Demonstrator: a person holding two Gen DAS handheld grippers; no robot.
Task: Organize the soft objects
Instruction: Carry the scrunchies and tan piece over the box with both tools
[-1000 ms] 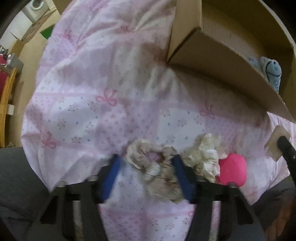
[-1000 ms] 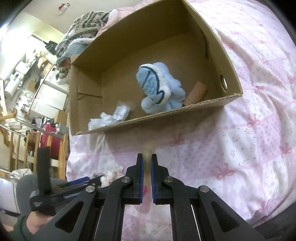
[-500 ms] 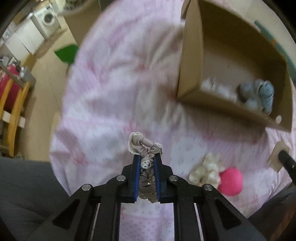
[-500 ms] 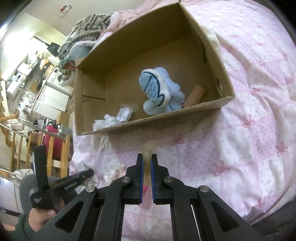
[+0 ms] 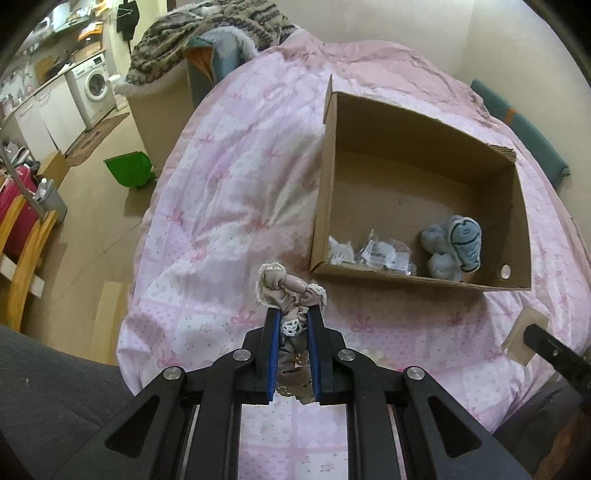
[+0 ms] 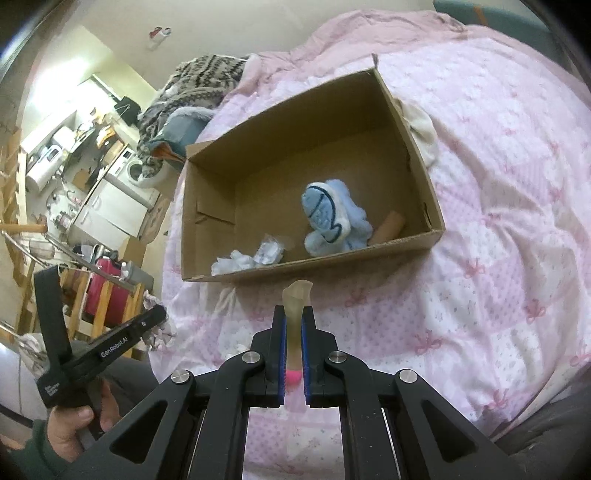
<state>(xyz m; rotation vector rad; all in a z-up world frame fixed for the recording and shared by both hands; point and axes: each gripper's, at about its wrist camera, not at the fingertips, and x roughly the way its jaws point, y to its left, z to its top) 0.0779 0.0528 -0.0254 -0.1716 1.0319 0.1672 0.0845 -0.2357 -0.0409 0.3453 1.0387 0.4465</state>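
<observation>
Left gripper (image 5: 291, 314): jaws nearly together, clamped on a beige scrunchie (image 5: 284, 291) with lace trim. The fabric bunches out past the blue pads and hangs below them, clear of the pink quilt (image 5: 229, 206). The gripper points steeply down, short of the cardboard box (image 5: 421, 280).

Right gripper (image 6: 293, 317): jaws nearly together, pinching a thin pale beige pad (image 6: 296, 295) edge-on. Its top sticks out beyond the fingertips. Seen from the left wrist camera, the same pad shows as a flat tan piece at the right edge, held off the quilt.

A bit of pink object (image 6: 293, 376) shows low between the right jaws, lying on the quilt below; cannot tell more of it.

Box: open top, sitting on the quilt ahead of both grippers. Inside, along the near wall: a light blue plush toy (image 6: 332, 218), a crumpled clear wrapper (image 6: 269, 251), a white crumpled piece (image 6: 232, 264) and a tan cylinder (image 6: 389, 227) at the right corner, just beside the plush.

The person's hand (image 6: 79, 421) on the left gripper's handle shows at lower left of the right wrist view. A patterned blanket (image 5: 207, 33) lies heaped at the far end of the bed.
</observation>
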